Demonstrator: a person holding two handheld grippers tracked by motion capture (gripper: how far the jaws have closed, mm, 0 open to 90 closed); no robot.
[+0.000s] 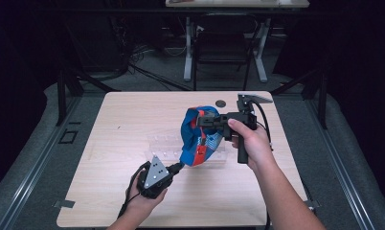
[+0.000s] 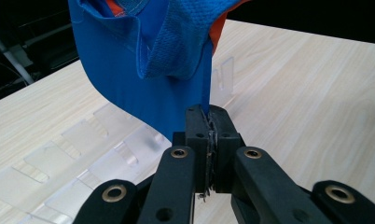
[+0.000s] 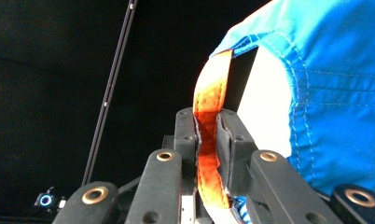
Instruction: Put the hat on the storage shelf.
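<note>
Jaws of the left gripper press together on a thin blue edge of a cap, the fabric pinched flat between the two black pads. From that pinch the blue cloth rises and fans upward, with a mesh-textured blue panel and a bit of orange lining at the top of the left gripper view. Behind the cloth a clear plastic rack with upright dividers lies flat on the pale wooden table.

Jaws of the right gripper close narrowly on an orange strap, which runs up between the pads and arches to meet the stitched blue fabric of the cap at the right of that view. Dark background lies behind.

In the high view, the cap hangs in the air above the middle of the table, stretched between the two tools. The right gripper holds it near the top from the right side, gripped in the person's right hand. The left gripper holds its lower edge from below and left, in the left hand. The clear rack sits on the table under and just left of the cap. A small dark round object lies near the table's far edge. A chair stands beyond the table.
</note>
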